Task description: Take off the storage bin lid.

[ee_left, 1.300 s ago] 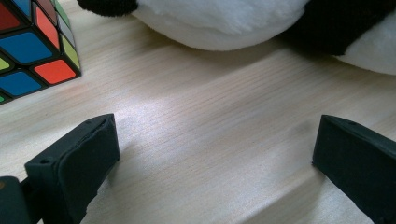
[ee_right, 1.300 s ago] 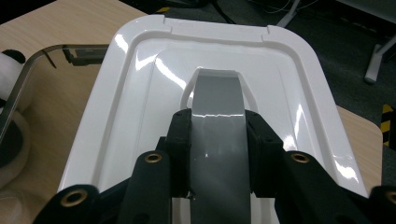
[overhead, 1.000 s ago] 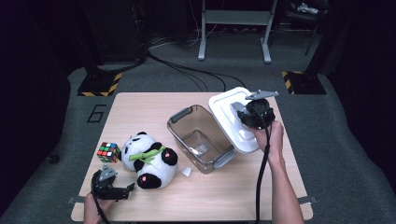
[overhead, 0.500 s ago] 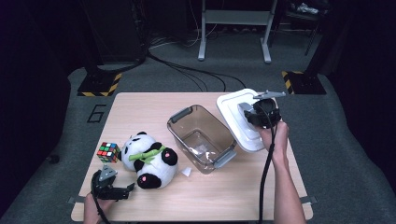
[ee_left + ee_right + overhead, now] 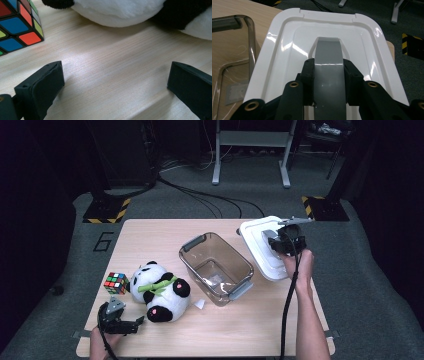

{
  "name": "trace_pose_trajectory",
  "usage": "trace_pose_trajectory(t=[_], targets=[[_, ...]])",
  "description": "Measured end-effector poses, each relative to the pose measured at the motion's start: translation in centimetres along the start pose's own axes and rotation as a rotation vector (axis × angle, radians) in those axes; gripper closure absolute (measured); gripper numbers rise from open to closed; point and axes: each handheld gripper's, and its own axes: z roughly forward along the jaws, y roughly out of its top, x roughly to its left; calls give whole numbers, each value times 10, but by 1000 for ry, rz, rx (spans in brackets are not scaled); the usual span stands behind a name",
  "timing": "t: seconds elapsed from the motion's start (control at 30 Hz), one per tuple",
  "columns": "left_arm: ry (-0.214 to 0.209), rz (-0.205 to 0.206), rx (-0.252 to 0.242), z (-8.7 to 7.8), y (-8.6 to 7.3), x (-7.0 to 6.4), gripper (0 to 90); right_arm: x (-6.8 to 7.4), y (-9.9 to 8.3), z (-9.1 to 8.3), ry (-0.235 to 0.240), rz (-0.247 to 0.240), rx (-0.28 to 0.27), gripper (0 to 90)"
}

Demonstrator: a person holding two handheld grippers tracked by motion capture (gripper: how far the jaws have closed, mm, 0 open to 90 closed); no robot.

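Right gripper (image 5: 286,241) shifted lid (image 5: 260,251) further right w/ grip.

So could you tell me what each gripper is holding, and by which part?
The right gripper clamps the white lid by its grey handle. The left gripper is open, holding nothing.

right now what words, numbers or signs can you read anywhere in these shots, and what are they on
"6": a large dark numeral on the grey floor mat, left of the table.
Yellow and black hazard stripes, no words: on the stand bases on the floor.
White lid, clear bin, panda plush, colour cube: no lettering readable.
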Motion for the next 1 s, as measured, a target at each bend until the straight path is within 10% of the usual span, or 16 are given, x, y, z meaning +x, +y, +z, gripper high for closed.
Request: trace_pose_trajectory(t=[1.0], targets=[[0, 0, 0, 0, 0, 0, 8, -31, -39, 64, -66, 145, 83, 667]])
